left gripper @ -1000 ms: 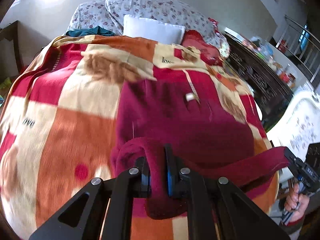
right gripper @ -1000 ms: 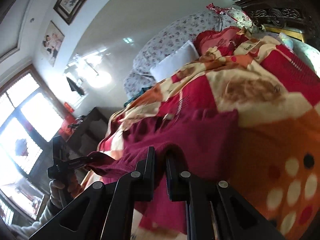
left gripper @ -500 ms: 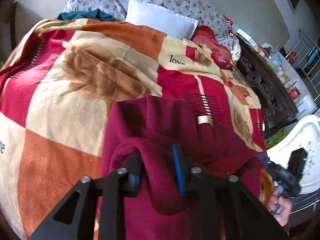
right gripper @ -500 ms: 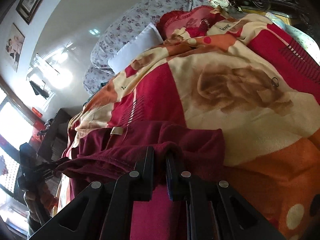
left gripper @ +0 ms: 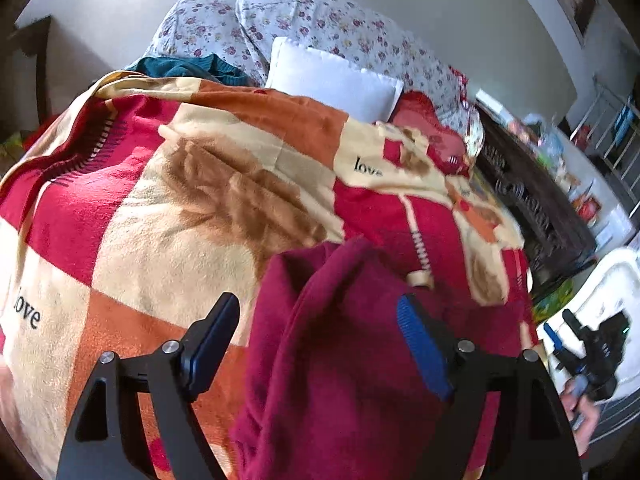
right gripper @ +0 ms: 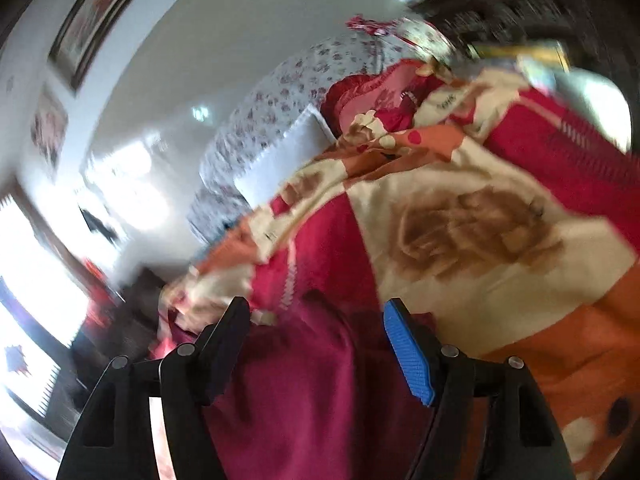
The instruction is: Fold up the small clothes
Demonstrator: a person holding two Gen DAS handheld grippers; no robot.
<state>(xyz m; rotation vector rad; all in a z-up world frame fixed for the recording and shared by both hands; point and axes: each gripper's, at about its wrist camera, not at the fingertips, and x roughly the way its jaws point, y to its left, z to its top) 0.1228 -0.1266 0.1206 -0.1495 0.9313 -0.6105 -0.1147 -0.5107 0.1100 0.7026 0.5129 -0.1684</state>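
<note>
We see a dark maroon garment (left gripper: 344, 360) of thick fleecy cloth lying on the bed, spread over a patchwork blanket (left gripper: 168, 240) of red, cream and orange squares with brown roses and the word "love". In the left wrist view the garment fills the frame from about 4 o'clock to 6 o'clock, doubled over on itself: a rounded fold runs up its left side and its upper edge ends in a soft peak near the centre. A small cream tag (left gripper: 420, 279) shows at its upper right edge. The cloth looks rumpled, with deep creases rather than flat layers.

The left gripper (left gripper: 320, 336) has its jaws opening; the two fingers stand wide apart, the garment lies between them and below, and neither pad presses on it. The blue pad (left gripper: 420, 344) of the right-hand finger hangs over the cloth.

In the right wrist view, which is blurred, the right gripper (right gripper: 316, 344) also has its jaws opening, fingers well apart, with the maroon cloth between them and no pad clamped on it. The cream tag sits at about 9 o'clock of that gripper's gap, beside the left finger.

At 12 o'clock of the left view lie a white pillow (left gripper: 332, 80) and flowered pillows (left gripper: 312, 24).
</note>
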